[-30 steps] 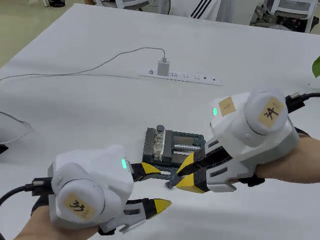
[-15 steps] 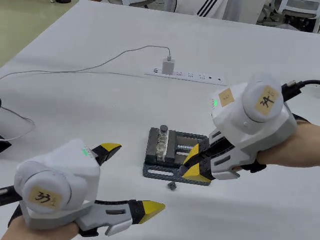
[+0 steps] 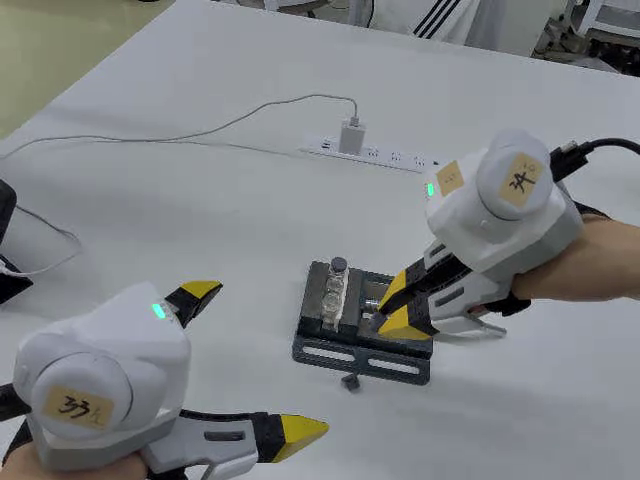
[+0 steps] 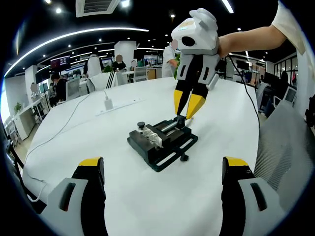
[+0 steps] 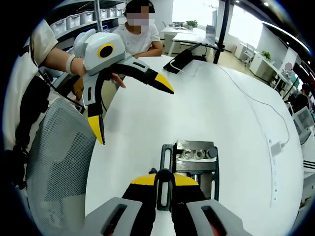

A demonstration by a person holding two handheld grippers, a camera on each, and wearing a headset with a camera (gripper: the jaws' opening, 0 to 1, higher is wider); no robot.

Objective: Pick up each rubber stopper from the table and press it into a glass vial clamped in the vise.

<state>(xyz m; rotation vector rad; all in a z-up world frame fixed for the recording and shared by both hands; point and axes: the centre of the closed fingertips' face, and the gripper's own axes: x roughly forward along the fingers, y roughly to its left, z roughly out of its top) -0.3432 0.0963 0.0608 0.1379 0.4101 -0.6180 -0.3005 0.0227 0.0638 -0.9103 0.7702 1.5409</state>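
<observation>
Right gripper (image 3: 398, 312) is clenching, as best we are judging, on a small dark rubber stopper (image 5: 164, 173) pinched between its yellow tips, and we are recording the jaws as nearly together. It is hovering at the 3 o'clock side of the vise (image 3: 320, 350), tips angling down toward the clamp slot, apparently to line the piece up over an open mouth. Glass vials (image 3: 334, 298) are standing upright in a row in the clamp. The one at the 12 o'clock end is wearing a dark cap (image 3: 339, 265). A loose stopper (image 3: 350, 381) is lying on the table (image 3: 200, 200) at the vise's 6 o'clock, just beside the base. Left gripper (image 3: 255, 360) is hanging released, jaws wide, at 8 o'clock and well apart, which we are judging leaves the approach clear.
</observation>
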